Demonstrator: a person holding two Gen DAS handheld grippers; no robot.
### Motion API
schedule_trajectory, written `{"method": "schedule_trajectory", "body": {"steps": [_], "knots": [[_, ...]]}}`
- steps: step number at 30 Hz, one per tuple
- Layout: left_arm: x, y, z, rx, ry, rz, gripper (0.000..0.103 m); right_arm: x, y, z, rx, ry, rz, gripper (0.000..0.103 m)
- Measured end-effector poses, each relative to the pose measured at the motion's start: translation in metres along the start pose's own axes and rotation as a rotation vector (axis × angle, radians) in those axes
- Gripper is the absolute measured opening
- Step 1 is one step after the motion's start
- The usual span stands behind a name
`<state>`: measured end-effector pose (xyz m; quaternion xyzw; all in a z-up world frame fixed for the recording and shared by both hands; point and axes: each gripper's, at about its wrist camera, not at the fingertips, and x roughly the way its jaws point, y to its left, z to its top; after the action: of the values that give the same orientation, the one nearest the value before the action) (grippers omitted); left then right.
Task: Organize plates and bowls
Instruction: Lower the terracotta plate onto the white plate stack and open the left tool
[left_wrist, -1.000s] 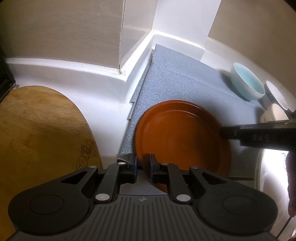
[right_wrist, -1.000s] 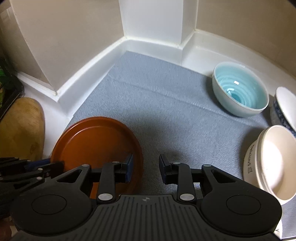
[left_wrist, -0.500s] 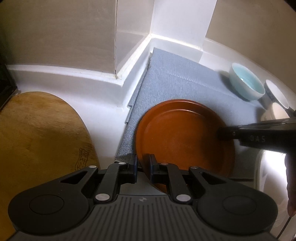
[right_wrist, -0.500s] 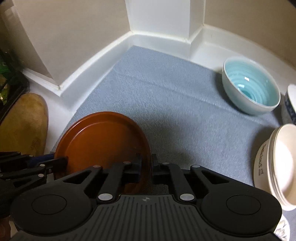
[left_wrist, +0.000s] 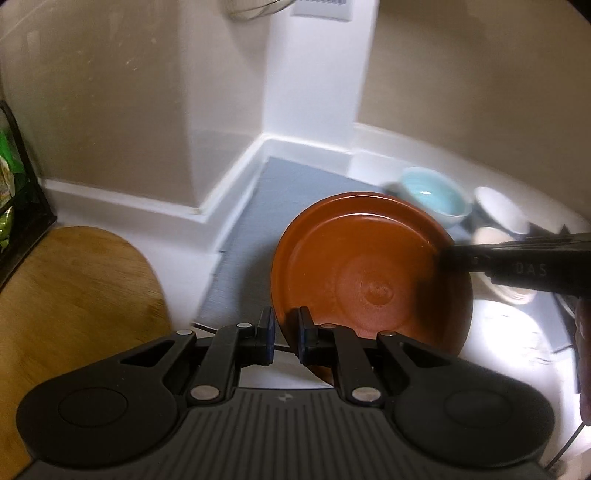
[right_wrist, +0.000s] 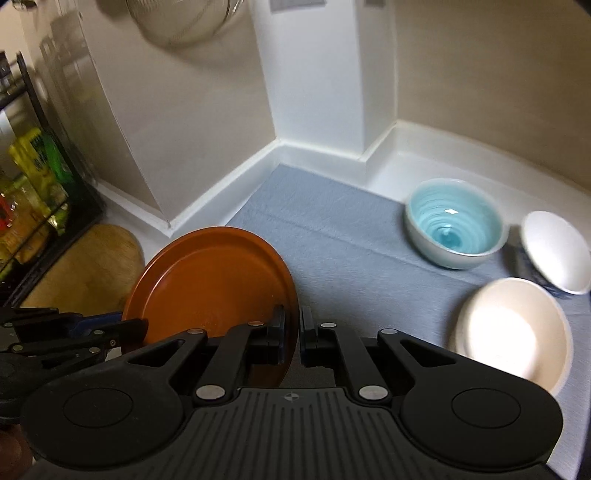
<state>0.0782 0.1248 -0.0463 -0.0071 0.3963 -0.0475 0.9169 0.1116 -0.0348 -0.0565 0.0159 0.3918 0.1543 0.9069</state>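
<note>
A round brown plate (left_wrist: 369, 273) is held up off the grey mat (right_wrist: 332, 229), tilted. My left gripper (left_wrist: 283, 332) is shut on its near left rim. My right gripper (right_wrist: 291, 334) is shut on the plate's (right_wrist: 214, 280) opposite rim; it enters the left wrist view from the right (left_wrist: 517, 266). A light blue bowl (right_wrist: 454, 230), a white bowl with blue outside (right_wrist: 554, 251) and a cream bowl (right_wrist: 513, 332) stand on the mat at the right.
A wooden cutting board (left_wrist: 66, 295) lies left of the mat. A black wire rack with packets (right_wrist: 33, 206) stands at the far left. White walls and a corner column (right_wrist: 314, 92) close the back.
The right gripper closed on the plate's rim. Both grippers then lifted the plate off the mat and tilted it up; both views rose.
</note>
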Motion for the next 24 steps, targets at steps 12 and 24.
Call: {"method": "schedule_trajectory", "body": {"steps": [12, 24], "knots": [[-0.015, -0.096, -0.041, 0.164, 0.054, -0.107, 0.013, -0.076, -0.07, -0.089, 0.137, 0.026, -0.094, 0.008], [0.002, -0.127, -0.062, 0.239, 0.12, -0.091, 0.013, -0.076, -0.091, -0.13, 0.207, 0.077, -0.116, 0.008]]}}
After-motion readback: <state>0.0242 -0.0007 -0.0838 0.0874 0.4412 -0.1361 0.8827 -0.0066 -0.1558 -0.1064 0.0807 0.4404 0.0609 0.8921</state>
